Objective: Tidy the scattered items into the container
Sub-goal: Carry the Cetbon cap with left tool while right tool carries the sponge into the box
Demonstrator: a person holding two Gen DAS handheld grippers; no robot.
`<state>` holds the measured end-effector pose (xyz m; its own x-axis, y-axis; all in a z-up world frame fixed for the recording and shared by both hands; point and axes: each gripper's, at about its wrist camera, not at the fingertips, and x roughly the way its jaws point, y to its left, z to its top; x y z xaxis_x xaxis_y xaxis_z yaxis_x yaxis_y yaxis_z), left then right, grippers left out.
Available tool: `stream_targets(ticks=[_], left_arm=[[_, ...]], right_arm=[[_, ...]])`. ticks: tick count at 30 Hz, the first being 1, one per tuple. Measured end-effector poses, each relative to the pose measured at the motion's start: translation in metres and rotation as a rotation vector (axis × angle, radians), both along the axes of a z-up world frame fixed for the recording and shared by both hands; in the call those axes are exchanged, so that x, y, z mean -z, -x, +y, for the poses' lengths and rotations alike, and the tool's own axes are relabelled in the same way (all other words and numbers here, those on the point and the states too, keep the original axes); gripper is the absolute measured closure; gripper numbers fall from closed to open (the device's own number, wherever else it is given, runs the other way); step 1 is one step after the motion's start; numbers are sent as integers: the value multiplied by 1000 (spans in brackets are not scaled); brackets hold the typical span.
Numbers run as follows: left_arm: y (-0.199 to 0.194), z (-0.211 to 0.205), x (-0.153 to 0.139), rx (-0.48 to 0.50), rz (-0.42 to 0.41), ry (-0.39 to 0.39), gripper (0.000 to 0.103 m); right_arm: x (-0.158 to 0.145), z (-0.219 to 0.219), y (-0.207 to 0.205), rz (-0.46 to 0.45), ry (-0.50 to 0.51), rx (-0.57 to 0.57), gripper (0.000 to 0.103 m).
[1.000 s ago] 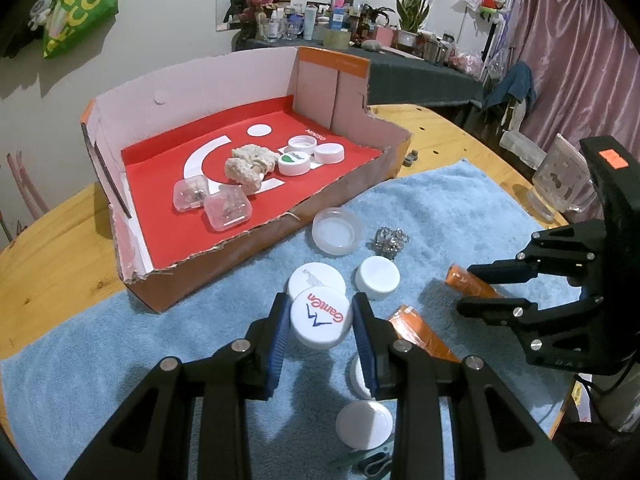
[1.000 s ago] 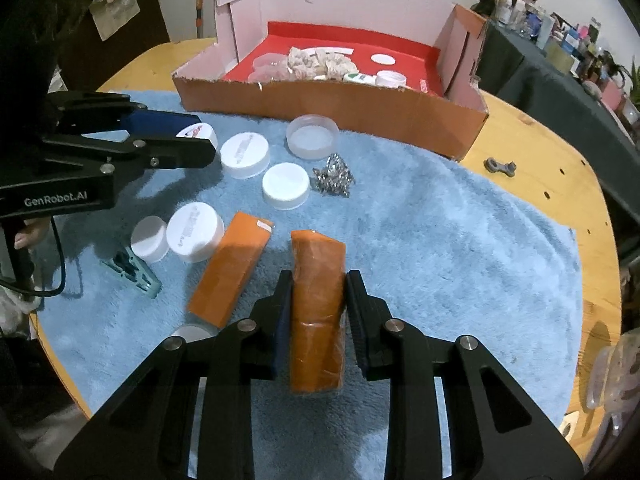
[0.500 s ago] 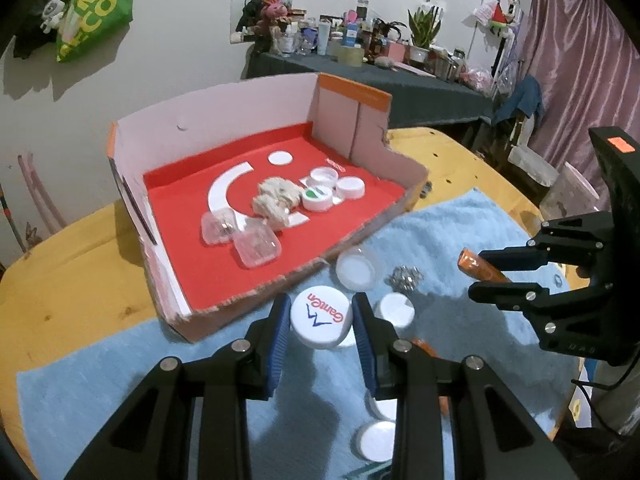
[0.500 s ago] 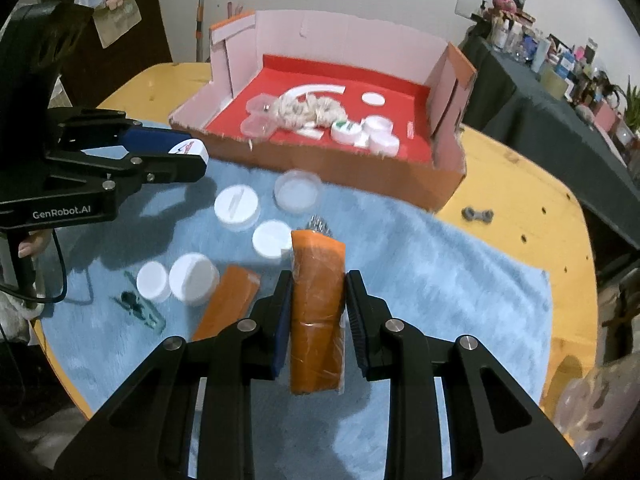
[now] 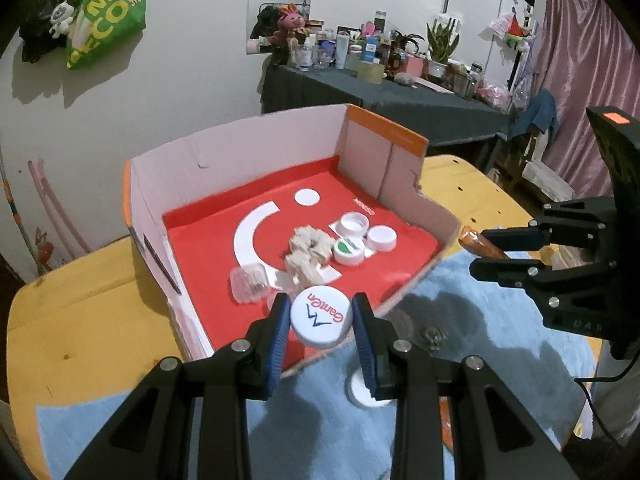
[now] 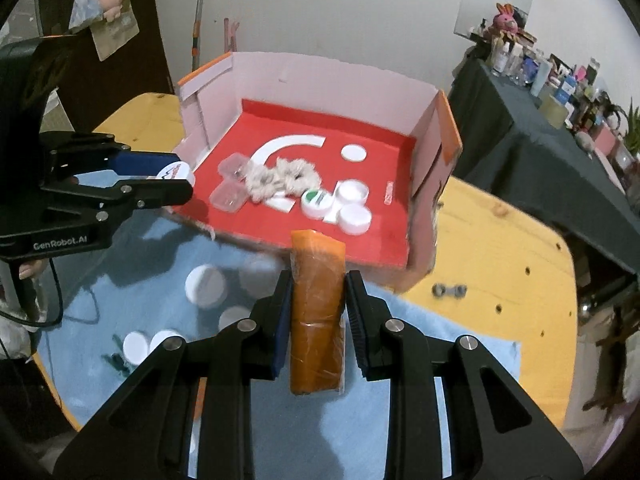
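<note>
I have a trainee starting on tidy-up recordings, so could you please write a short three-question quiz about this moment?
1. True or false: the left gripper holds nothing.
2. What is the right gripper shut on? A) a white cap B) an orange packet C) a clear case
3. What colour is the floor of the cardboard box?

Key:
1. False; it grips the white Ganten cap.
2. B, the orange packet.
3. Red, with white markings.

White red-lettered cap (image 5: 321, 322); orange packet (image 6: 317, 312); red-floored box (image 5: 208, 240)
</note>
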<state>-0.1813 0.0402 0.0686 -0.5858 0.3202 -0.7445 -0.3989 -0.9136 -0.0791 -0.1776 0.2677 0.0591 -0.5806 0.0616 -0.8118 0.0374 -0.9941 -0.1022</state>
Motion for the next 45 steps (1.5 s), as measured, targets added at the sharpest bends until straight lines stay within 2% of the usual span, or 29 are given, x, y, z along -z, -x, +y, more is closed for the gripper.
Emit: stream_targets(ticks=[9,22,34,45], left_arm=[[31,3,-1,-44,1,20,69],[61,8,6,-97,-10,45,69],[105,18,27,-182,-68,76,69],[123,18,48,-248,-115,124,69]], right_arm=[[-2,12,36,-27,-30,-1,78],[11,23,78,-88,-47,1,79],[33,39,107,-149,-83,50,78],[53,45,120,-204,-141,99,78]])
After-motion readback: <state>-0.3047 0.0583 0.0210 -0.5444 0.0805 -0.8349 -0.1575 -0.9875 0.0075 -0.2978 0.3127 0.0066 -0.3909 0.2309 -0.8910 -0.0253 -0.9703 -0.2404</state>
